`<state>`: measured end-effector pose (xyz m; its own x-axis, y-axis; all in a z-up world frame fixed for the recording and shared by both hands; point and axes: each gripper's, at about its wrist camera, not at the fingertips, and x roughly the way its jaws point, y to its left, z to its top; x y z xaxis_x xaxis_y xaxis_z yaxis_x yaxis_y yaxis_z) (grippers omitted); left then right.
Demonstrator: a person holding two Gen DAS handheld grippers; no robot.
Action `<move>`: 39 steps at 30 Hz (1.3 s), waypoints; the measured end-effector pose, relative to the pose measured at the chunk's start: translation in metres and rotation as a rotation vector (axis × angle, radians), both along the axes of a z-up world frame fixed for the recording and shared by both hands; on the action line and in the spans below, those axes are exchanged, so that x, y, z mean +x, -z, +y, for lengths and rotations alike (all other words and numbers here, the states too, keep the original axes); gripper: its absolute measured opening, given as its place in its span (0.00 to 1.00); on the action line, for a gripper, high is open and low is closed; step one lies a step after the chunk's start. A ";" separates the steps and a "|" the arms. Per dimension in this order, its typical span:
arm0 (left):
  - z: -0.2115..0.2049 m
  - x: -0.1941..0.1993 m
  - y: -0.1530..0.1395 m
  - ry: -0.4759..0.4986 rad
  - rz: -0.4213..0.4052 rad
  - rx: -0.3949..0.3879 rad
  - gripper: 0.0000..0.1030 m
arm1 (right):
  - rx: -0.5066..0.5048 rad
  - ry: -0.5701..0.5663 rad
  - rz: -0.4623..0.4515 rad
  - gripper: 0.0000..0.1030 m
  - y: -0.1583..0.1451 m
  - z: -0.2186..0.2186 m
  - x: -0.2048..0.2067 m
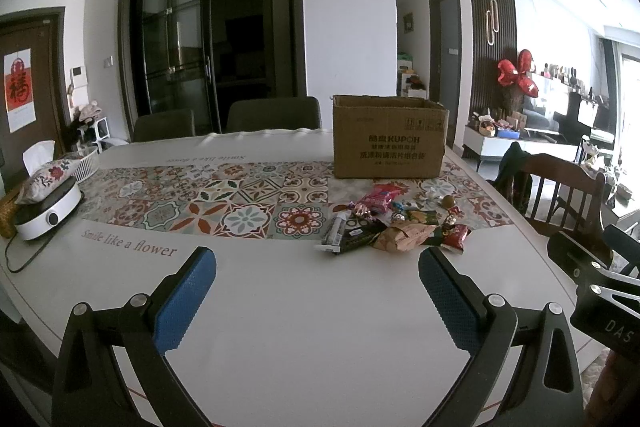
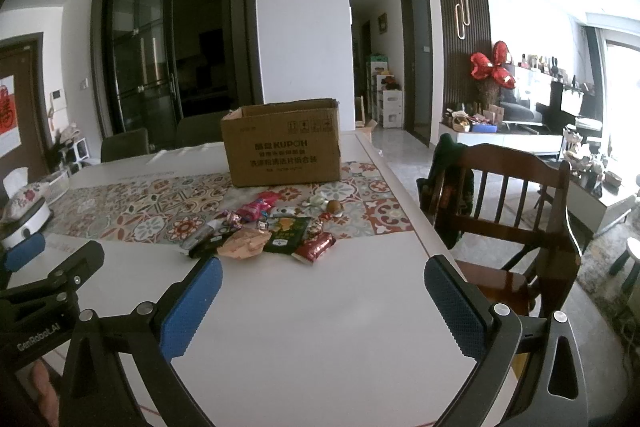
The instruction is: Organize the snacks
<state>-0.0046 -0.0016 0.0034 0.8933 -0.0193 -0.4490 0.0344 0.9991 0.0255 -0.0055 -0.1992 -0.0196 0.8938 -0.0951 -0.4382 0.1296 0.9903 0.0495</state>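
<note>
The table (image 1: pixel 280 307) carries one cardboard box (image 1: pixel 390 143), open at the top, at 12 o'clock of the snack pile (image 1: pixel 394 223). The pile lies just in front of the box, at 1 o'clock from the left gripper (image 1: pixel 317 269) and 11 o'clock from the right gripper (image 2: pixel 323 279).

Both grippers hover above bare tabletop with fingers spread wide, holding nothing.

The step in hand appears to be the first pick. Recommended practice: take an outer packet, such as the red packet (image 2: pixel 316 247), and pinch it across its narrow width.

Count: one box, two grippers, roughly a dozen snacks; overlap prevents an exact count.
</note>
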 end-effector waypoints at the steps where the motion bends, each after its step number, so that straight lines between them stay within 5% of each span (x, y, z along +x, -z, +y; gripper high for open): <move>1: 0.000 0.000 0.000 0.000 0.000 0.000 1.00 | 0.000 -0.001 0.000 0.99 0.000 0.000 0.000; 27: 0.008 0.000 0.002 0.001 0.004 -0.003 1.00 | -0.001 -0.006 0.007 0.99 -0.001 0.000 0.000; 39: 0.013 0.035 0.004 0.015 0.000 0.065 0.95 | -0.040 -0.102 0.022 0.99 0.002 0.025 0.042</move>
<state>0.0300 0.0114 -0.0005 0.8934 -0.0032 -0.4493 0.0491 0.9947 0.0905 0.0365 -0.1741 -0.0219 0.8902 -0.0222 -0.4551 0.0289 0.9996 0.0079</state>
